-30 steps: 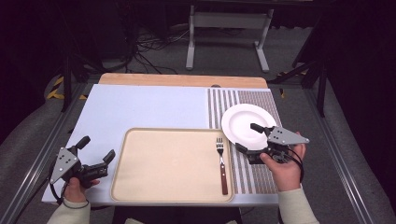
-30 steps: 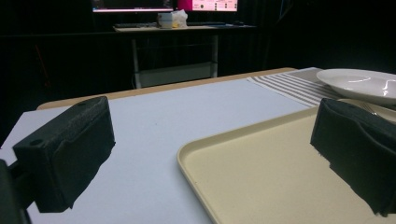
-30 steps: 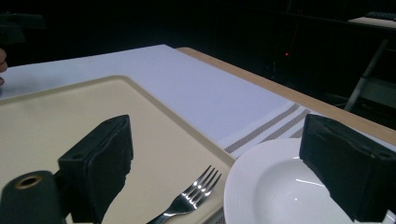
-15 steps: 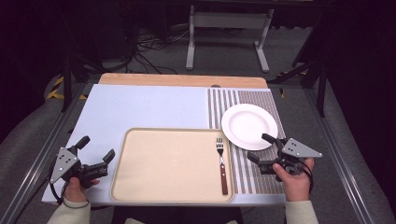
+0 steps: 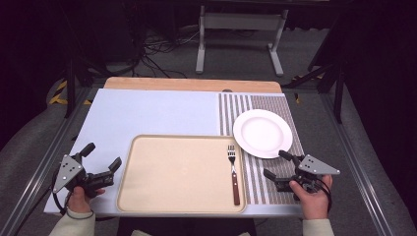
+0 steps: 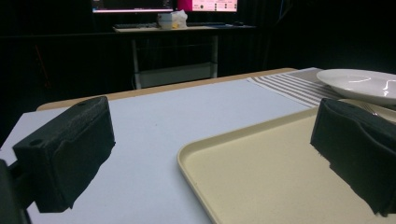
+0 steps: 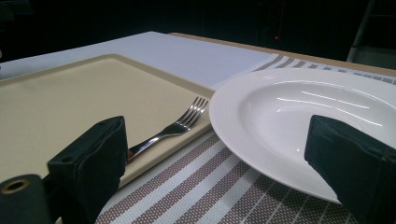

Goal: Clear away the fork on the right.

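Both tools [image 5: 102,158] [image 5: 277,164] agape, empty.

Striped placemat [image 5: 259,169] under the table's right side, desk with monitors [image 6: 163,5] behind

Beige tray [image 6: 280,177] — spread fingers [image 6: 70,149]

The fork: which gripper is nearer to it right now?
Right. The right gripper sits just right of the fork, on the striped mat; the left gripper is across the tray.
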A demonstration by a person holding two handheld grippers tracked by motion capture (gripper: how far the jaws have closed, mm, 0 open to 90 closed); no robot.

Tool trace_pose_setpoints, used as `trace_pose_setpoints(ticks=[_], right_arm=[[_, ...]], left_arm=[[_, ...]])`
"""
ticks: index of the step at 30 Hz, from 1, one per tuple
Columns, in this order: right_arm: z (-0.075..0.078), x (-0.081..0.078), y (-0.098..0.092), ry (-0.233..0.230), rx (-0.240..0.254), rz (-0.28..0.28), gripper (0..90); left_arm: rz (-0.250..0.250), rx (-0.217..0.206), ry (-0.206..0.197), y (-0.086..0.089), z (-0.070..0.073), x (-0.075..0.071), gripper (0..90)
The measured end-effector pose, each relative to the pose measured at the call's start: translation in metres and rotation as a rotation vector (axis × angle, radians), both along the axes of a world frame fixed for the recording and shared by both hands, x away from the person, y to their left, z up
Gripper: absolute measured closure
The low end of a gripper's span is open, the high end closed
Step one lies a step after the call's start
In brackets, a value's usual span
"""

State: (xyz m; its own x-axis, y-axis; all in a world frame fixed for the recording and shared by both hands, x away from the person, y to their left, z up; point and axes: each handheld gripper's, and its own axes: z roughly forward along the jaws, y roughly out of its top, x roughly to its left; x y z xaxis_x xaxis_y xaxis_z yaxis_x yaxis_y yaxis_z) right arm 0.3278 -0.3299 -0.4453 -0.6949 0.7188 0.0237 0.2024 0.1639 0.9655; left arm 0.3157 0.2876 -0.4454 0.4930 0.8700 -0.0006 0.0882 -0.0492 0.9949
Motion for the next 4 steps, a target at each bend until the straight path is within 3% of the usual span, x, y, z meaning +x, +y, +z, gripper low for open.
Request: trace_pose_setpoints(ticks=[4], right_arm=[[0.0011, 0.0003, 0.0013, -0.006, 0.000, 0.006, 6.2]], left_arm=[[-0.003, -0.001, 0.001, 0.0004, 0.0000, 0.0000, 0.0]])
